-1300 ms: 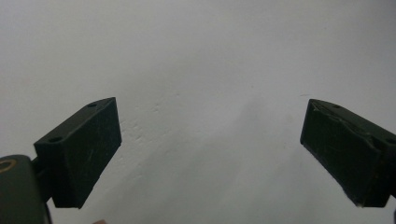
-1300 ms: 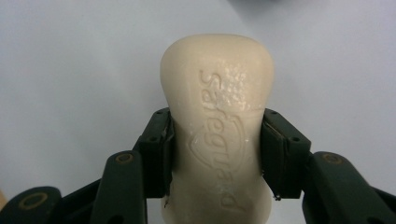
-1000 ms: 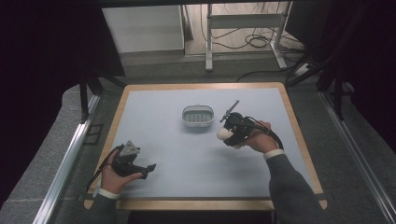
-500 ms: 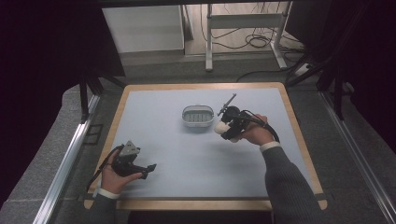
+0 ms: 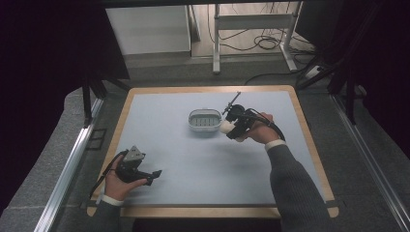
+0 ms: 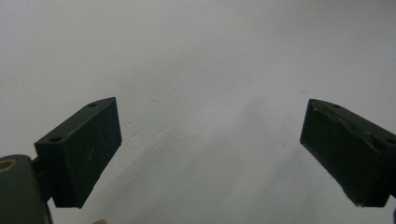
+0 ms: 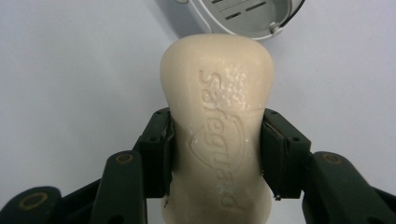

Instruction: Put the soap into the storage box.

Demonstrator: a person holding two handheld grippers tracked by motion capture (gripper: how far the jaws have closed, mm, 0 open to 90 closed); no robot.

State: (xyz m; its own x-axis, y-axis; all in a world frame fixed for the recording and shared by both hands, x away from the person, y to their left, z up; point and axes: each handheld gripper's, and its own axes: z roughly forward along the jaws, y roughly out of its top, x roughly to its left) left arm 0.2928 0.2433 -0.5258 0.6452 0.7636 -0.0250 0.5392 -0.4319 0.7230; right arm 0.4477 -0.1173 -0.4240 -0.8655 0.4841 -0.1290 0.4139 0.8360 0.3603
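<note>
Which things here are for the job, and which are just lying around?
For the job:
- soap bar, clamped in the right hand-held gripper
- soap dish

Just there:
- left hand-held gripper, open, holding nothing
- cables on the floor

Bar of soap point(image 7: 217, 140): cream-coloured, waisted in outline, with raised lettering on its upper face, clamped at its narrow middle between the two black pads of the right claw point(image 7: 217, 154) and lifted off the counter point(image 5: 193, 159). Its far end points toward the soap dish point(image 5: 205, 120), a small pale oval tray with a slotted floor, lying just beside it.
</note>
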